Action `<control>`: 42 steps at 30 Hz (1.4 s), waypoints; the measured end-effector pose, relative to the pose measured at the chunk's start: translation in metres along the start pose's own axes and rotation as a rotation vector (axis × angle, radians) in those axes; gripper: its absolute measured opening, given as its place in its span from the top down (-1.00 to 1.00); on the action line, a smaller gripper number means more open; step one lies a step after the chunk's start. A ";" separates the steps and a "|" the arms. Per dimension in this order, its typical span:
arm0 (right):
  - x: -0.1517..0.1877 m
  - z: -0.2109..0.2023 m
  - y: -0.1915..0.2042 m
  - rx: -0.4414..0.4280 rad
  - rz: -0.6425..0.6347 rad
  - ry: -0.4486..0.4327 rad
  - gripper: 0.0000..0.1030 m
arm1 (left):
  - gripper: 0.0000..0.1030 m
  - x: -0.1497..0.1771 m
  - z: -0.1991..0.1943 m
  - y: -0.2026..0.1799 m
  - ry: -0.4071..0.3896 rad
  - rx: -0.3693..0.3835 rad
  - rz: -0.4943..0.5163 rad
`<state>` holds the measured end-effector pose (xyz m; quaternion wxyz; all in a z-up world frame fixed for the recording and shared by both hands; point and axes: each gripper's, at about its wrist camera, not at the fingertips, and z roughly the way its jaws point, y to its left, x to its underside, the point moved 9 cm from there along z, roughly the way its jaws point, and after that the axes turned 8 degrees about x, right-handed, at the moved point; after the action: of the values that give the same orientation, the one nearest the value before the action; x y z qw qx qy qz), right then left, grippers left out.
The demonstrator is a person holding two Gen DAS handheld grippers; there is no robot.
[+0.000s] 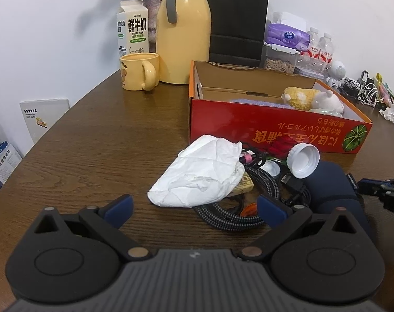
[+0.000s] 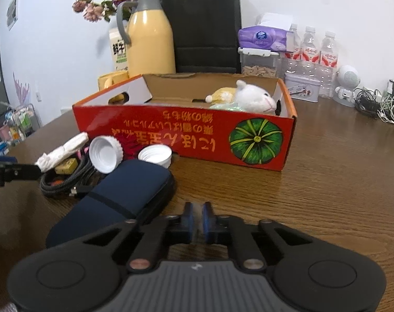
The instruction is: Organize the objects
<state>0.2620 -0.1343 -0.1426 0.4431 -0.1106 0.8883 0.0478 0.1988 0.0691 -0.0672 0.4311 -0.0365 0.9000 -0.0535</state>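
Note:
A red cardboard box (image 1: 275, 130) (image 2: 186, 137) stands open on the brown table and holds a plush toy (image 1: 316, 98) (image 2: 251, 98). In front of it lies a pile: crumpled white paper (image 1: 202, 174) (image 2: 64, 150), braided cables (image 1: 230, 215) (image 2: 64, 182), a white cap (image 1: 303, 160) (image 2: 106, 153), a second white cap (image 2: 155, 156) and a dark blue case (image 1: 335, 184) (image 2: 119, 195). My left gripper (image 1: 194, 208) is open, just short of the paper. My right gripper (image 2: 197, 221) is shut and empty, right of the case.
A yellow mug (image 1: 139, 74), a milk carton (image 1: 132, 30), a yellow thermos (image 1: 182, 33) (image 2: 150, 41) and a black paper bag (image 1: 237, 18) stand behind the box. Tissues (image 2: 262, 36), water bottles (image 2: 316, 49), a tin (image 2: 301, 85) and chargers (image 2: 384, 106) line the back right.

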 end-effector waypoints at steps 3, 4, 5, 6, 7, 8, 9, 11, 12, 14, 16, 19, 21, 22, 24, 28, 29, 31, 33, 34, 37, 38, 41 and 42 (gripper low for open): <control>0.000 0.000 -0.002 -0.001 0.016 -0.002 0.96 | -1.00 0.000 0.000 0.002 -0.002 -0.005 -0.005; 0.001 0.000 -0.002 -0.001 0.016 -0.005 0.97 | -1.00 0.000 0.000 0.002 -0.002 -0.006 -0.006; 0.000 -0.001 -0.002 0.001 0.016 -0.011 0.97 | -1.00 0.000 0.001 0.003 -0.001 -0.008 -0.008; -0.001 -0.002 -0.003 0.006 0.018 -0.020 0.97 | -1.00 0.001 0.001 0.003 0.001 -0.008 -0.009; -0.001 -0.002 -0.003 0.011 0.022 -0.025 0.97 | -1.00 0.001 0.002 0.004 0.003 -0.008 -0.010; -0.001 -0.003 -0.004 0.015 0.026 -0.030 0.97 | -1.00 0.001 0.003 0.004 0.004 -0.008 -0.010; -0.002 -0.004 -0.005 0.018 0.031 -0.037 0.97 | -1.00 0.001 0.003 0.004 0.005 -0.009 -0.009; -0.003 -0.005 -0.007 0.023 0.037 -0.048 0.97 | -1.00 0.000 0.004 0.004 0.006 -0.009 -0.008; -0.002 -0.005 -0.006 0.021 0.036 -0.045 0.97 | -1.00 0.000 0.005 0.003 0.007 -0.009 -0.008; -0.002 -0.005 -0.005 0.023 0.030 -0.050 0.97 | -1.00 0.001 0.006 0.004 0.009 -0.008 -0.008; -0.004 -0.007 -0.005 0.028 0.031 -0.067 0.97 | -1.00 0.001 0.007 0.004 0.011 -0.009 -0.007; -0.005 -0.009 -0.007 0.030 0.044 -0.081 0.97 | -1.00 -0.001 0.010 0.006 0.016 -0.016 -0.008; -0.006 -0.011 -0.008 0.035 0.045 -0.097 0.97 | -1.00 -0.004 0.013 0.008 0.018 -0.021 -0.005; -0.007 -0.012 -0.008 0.036 0.046 -0.104 0.97 | -1.00 -0.007 0.015 0.008 0.015 -0.021 0.001; -0.007 -0.011 -0.007 0.039 0.043 -0.107 0.97 | -1.00 -0.013 0.019 0.007 0.010 -0.013 0.024; -0.008 -0.012 -0.008 0.040 0.047 -0.114 0.97 | -1.00 -0.019 0.037 0.005 0.048 0.006 0.048; -0.008 -0.013 -0.008 0.041 0.046 -0.116 0.97 | -1.00 -0.019 0.043 0.006 0.063 0.016 0.041; -0.008 -0.013 -0.007 0.042 0.044 -0.116 0.97 | -1.00 -0.019 0.050 0.008 0.079 0.045 0.019; -0.007 -0.012 -0.007 0.042 0.043 -0.115 0.97 | -1.00 -0.020 0.054 0.010 0.087 0.079 -0.005; -0.007 -0.012 -0.007 0.042 0.043 -0.113 0.97 | -1.00 -0.020 0.056 0.012 0.091 0.092 -0.015; -0.007 -0.012 -0.006 0.042 0.039 -0.112 0.97 | -1.00 -0.021 0.063 0.017 0.095 0.130 -0.048; -0.007 -0.012 -0.006 0.042 0.039 -0.113 0.97 | -1.00 -0.022 0.064 0.019 0.093 0.131 -0.049; -0.007 -0.012 -0.006 0.043 0.040 -0.113 0.97 | -1.00 -0.023 0.066 0.016 0.090 0.146 -0.039; -0.007 -0.012 -0.006 0.042 0.040 -0.112 0.97 | -0.99 -0.023 0.065 0.015 0.088 0.149 -0.037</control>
<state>0.2585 -0.1412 -0.1297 0.4933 -0.0808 0.8650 0.0440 0.2637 0.0824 -0.0925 0.3915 -0.0187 0.9108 -0.1298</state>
